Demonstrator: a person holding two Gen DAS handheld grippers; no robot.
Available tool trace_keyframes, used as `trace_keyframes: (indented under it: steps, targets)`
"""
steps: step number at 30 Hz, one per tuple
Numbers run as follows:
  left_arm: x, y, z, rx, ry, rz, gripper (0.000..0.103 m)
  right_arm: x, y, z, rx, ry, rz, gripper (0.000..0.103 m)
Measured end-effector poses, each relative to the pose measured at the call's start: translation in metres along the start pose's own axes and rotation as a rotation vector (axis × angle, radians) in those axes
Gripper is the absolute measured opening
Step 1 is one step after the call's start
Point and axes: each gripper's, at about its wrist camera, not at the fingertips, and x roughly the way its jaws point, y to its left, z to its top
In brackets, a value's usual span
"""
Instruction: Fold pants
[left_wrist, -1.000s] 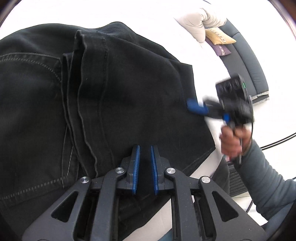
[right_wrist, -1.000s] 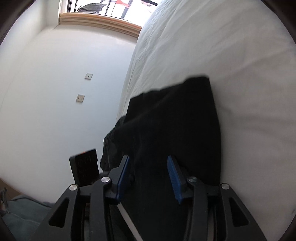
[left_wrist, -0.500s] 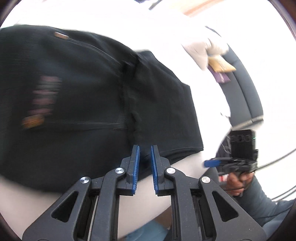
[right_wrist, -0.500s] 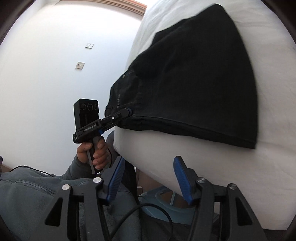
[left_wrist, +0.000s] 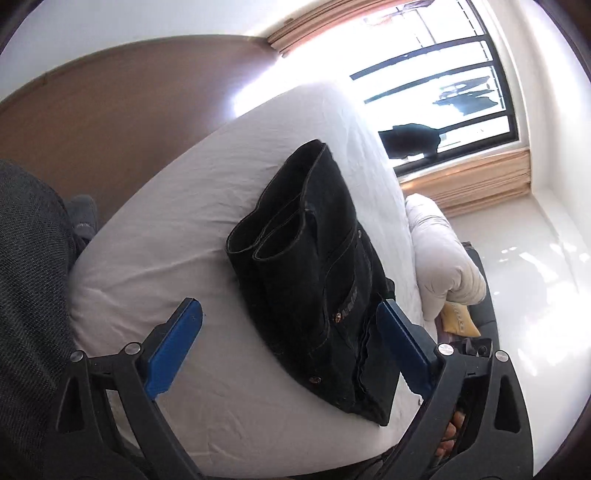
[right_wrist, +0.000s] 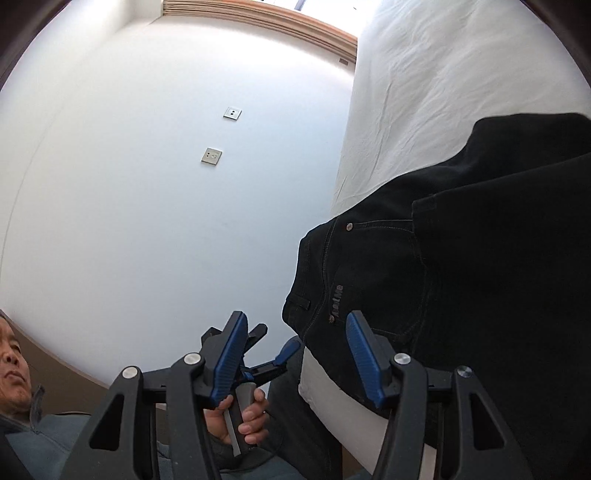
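Folded black pants (left_wrist: 317, 280) lie in a compact stack on the white bed (left_wrist: 177, 221), near its edge, leg hems uppermost. The left gripper (left_wrist: 291, 354) hangs spread wide and empty before the bundle; the right gripper (right_wrist: 295, 354), jaws also apart and holding nothing, sits beside the waistband.
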Motion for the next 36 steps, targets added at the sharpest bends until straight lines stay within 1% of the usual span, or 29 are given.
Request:
trace_keyframes:
  steps: [1,2,4,5,7,8,10,11,13,14,15,16,17,18,20,21,24,26,29,31,33,34,36]
  targets:
    - [0.009,-0.001,0.003,-0.013,0.002,-0.013,0.096,0.01,-0.001,0.003,-0.001,0.028,-0.007,0.059]
    - [0.015,0.0,0.011,-0.018,0.003,-0.035,0.096,0.01,-0.006,0.0,-0.003,0.052,-0.019,0.059]
    - [0.023,0.002,0.009,-0.015,0.001,-0.041,0.096,0.022,-0.013,0.004,0.014,0.076,-0.022,0.059]
    - [0.027,0.003,0.012,-0.02,-0.006,-0.049,0.096,0.024,-0.018,0.005,0.027,0.077,-0.026,0.059]
    - [0.029,0.008,0.022,-0.029,-0.017,-0.067,0.096,0.027,-0.034,0.008,0.073,0.067,-0.043,0.063]
    - [0.027,0.021,0.033,-0.028,-0.02,-0.076,0.094,0.028,-0.044,0.009,0.106,0.058,-0.063,0.07]
    - [0.032,0.025,0.046,-0.038,-0.023,-0.077,0.094,0.017,-0.071,0.002,0.169,0.043,-0.106,0.077]
    - [0.036,0.021,0.045,-0.039,-0.02,-0.072,0.094,0.017,-0.076,0.0,0.18,0.032,-0.096,0.074]
    - [0.037,0.017,0.042,-0.021,-0.011,-0.058,0.09,0.013,-0.077,-0.002,0.178,0.017,-0.088,0.074]
    - [0.036,0.018,0.042,-0.016,-0.002,-0.056,0.082,0.014,-0.076,-0.002,0.171,0.019,-0.093,0.074]
    - [0.038,0.018,0.042,-0.016,0.008,-0.057,0.069,0.014,-0.075,-0.002,0.164,0.024,-0.097,0.074]
    - [0.042,0.019,0.049,-0.025,0.021,-0.061,0.06,0.014,-0.075,-0.002,0.161,0.028,-0.1,0.074]
    - [0.046,0.02,0.048,-0.04,0.037,-0.059,0.044,0.013,-0.074,-0.002,0.164,0.028,-0.1,0.074]
    - [0.047,0.022,0.049,-0.059,0.048,-0.063,0.032,0.013,-0.074,-0.002,0.169,0.026,-0.1,0.074]
    - [0.049,0.026,0.051,-0.078,0.06,-0.082,0.026,0.013,-0.074,-0.003,0.169,0.023,-0.101,0.074]
    - [0.047,0.025,0.052,-0.071,0.056,-0.077,0.022,0.012,-0.073,-0.004,0.167,0.02,-0.101,0.074]
    - [0.039,0.015,0.052,-0.039,0.033,-0.069,0.016,0.011,-0.074,-0.005,0.164,0.005,-0.098,0.074]
    - [0.032,-0.001,0.053,0.007,0.012,-0.057,0.015,0.01,-0.074,-0.006,0.168,-0.008,-0.088,0.074]
    - [0.02,-0.038,0.052,0.103,-0.005,-0.055,0.015,-0.002,-0.077,-0.008,0.194,-0.025,-0.067,0.074]
    - [0.017,-0.076,0.049,0.209,-0.018,-0.053,0.015,-0.008,-0.074,-0.007,0.205,-0.035,-0.071,0.074]
    - [0.018,-0.117,0.04,0.328,-0.011,-0.058,0.015,-0.021,-0.069,-0.007,0.198,-0.057,-0.073,0.078]
    - [0.02,-0.137,0.033,0.389,-0.002,-0.064,0.015,-0.029,-0.066,-0.006,0.188,-0.069,-0.073,0.078]
    - [0.032,-0.179,0.013,0.529,0.019,-0.051,0.015,-0.047,-0.061,-0.005,0.175,-0.091,-0.089,0.078]
